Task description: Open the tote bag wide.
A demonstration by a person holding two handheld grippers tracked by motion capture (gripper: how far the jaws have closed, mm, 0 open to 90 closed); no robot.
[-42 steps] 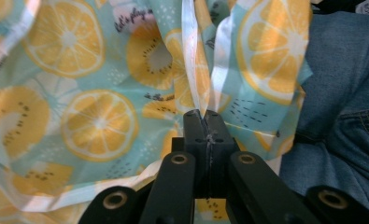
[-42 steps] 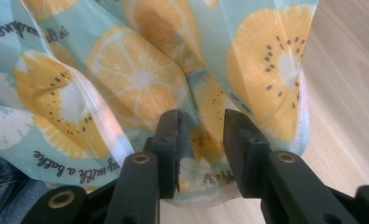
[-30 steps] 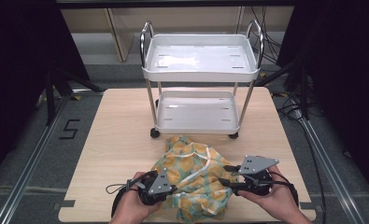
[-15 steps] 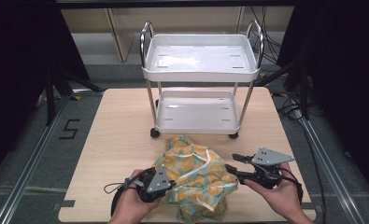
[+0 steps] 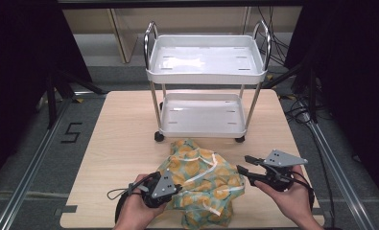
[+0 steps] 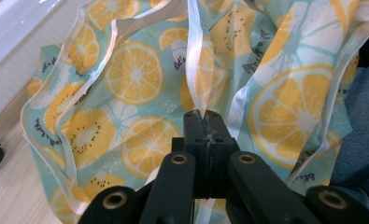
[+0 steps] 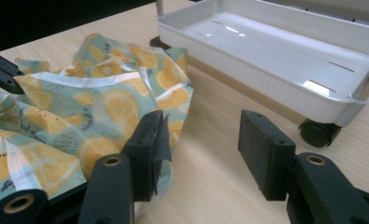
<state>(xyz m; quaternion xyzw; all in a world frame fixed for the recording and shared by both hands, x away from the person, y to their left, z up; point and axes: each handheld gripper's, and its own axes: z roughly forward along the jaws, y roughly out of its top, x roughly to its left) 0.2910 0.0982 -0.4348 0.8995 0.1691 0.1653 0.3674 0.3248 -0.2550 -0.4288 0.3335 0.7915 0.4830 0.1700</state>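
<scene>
Cloth, citrus print, sits crumpled at the near table edge, btwn both hands. Left gripper pressed together, pinching the cloth's white hem. Right gripper spread, nothing btwn its jaws; vs a sec ago it's slid out to the right, off the cloth, w/ one jaw just beside the fabric. Reads like a re-grip coming for a fold or spread. Further back, white cart, trays bare. Cloth's near edge is hidden under the left hand; fold layout hard to make out.

Bare table lies open left of the cloth; the white cart blocks the far side, just beyond it
</scene>
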